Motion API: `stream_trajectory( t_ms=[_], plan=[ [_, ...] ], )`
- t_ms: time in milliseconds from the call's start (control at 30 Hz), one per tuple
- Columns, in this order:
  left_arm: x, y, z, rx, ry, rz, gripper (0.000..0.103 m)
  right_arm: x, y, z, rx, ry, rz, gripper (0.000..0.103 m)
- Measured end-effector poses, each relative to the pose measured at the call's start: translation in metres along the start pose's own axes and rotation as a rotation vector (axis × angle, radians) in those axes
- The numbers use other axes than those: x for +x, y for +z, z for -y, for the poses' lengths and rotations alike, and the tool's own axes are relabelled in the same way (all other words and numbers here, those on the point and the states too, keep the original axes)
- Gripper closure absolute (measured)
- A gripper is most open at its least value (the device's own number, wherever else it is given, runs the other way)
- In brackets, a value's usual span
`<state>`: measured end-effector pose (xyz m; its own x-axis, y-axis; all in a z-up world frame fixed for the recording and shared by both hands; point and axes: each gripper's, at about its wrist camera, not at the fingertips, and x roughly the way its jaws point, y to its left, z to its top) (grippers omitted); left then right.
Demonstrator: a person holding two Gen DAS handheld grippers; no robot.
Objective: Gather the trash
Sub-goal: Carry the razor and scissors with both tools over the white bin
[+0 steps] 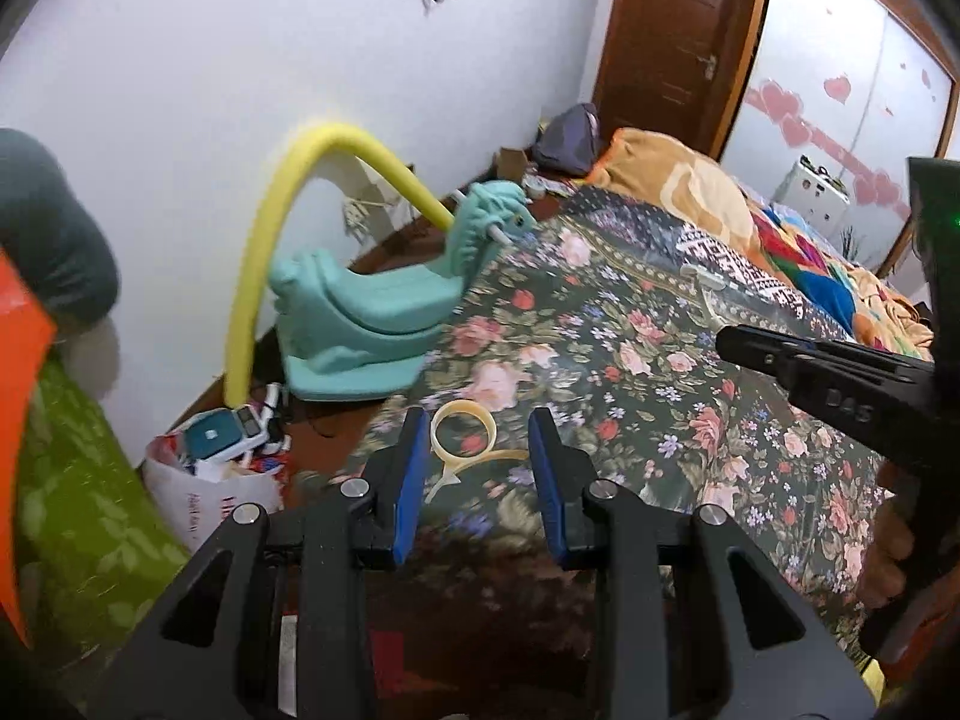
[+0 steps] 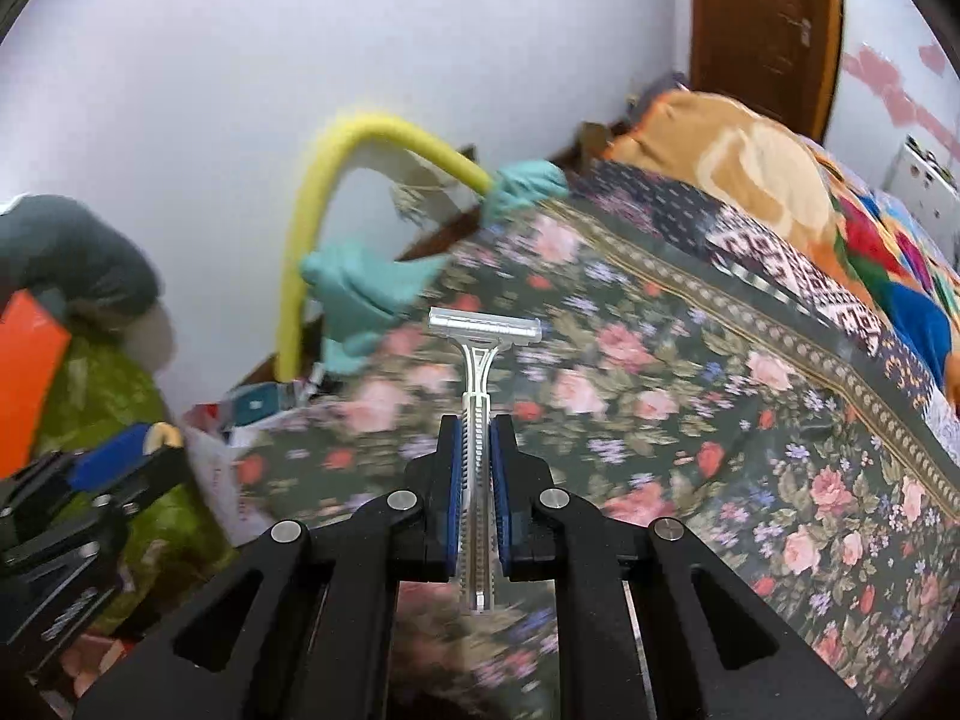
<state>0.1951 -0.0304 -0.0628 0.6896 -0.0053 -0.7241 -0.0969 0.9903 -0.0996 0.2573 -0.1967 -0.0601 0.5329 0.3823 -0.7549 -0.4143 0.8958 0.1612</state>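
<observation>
Silver disposable razor (image 2: 483, 360) clamped by its handle in the right gripper (image 2: 477, 450), above the floral bedspread (image 2: 720, 450). Left gripper (image 1: 480, 456), jaws apart and empty, frames a yellowish plastic ring (image 1: 462, 435) on the bedspread.

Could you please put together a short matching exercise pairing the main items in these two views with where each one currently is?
Things:
1. silver disposable plastic razor
2. pale yellow curled plastic strip
3. white plastic bag of rubbish
4. teal plastic ride-on toy

Places:
A. on the floor beside the bed
B. clamped in the right gripper, jaws shut on its handle
C. against the bed's edge, under a yellow foam tube
D. on the floral bedspread, ahead of the open left gripper

Pairs: 1-B, 2-D, 3-A, 4-C
</observation>
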Motion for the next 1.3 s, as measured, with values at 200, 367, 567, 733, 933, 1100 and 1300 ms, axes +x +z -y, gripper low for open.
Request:
stream_trajectory(
  t_ms=[200,367,567,733,933,1100,1300],
  plan=[
    [-0.045,-0.022,-0.032,-0.018,0.051,0.034,0.070,-0.026,-0.015,-0.056,-0.064,0.109,0.018,0.094],
    [-0.073,-0.048,-0.064,-0.058,0.082,0.047,0.070,-0.035,-0.032,-0.104,-0.129,0.201,0.002,0.094],
    [-0.079,-0.081,-0.102,-0.127,0.110,0.011,0.070,-0.024,-0.056,-0.156,-0.210,0.279,-0.064,0.094],
    [-0.070,-0.113,-0.130,-0.177,0.137,-0.050,0.070,-0.010,-0.076,-0.189,-0.277,0.296,-0.125,0.094],
    [-0.050,-0.154,-0.155,-0.253,0.130,-0.134,0.070,0.021,-0.102,-0.213,-0.316,0.298,-0.225,0.094],
    [-0.026,-0.189,-0.169,-0.301,0.127,-0.220,0.070,0.051,-0.124,-0.224,-0.340,0.278,-0.325,0.094],
    [0.006,-0.225,-0.187,-0.364,0.114,-0.328,0.070,0.079,-0.143,-0.235,-0.362,0.263,-0.412,0.094]
  ],
)
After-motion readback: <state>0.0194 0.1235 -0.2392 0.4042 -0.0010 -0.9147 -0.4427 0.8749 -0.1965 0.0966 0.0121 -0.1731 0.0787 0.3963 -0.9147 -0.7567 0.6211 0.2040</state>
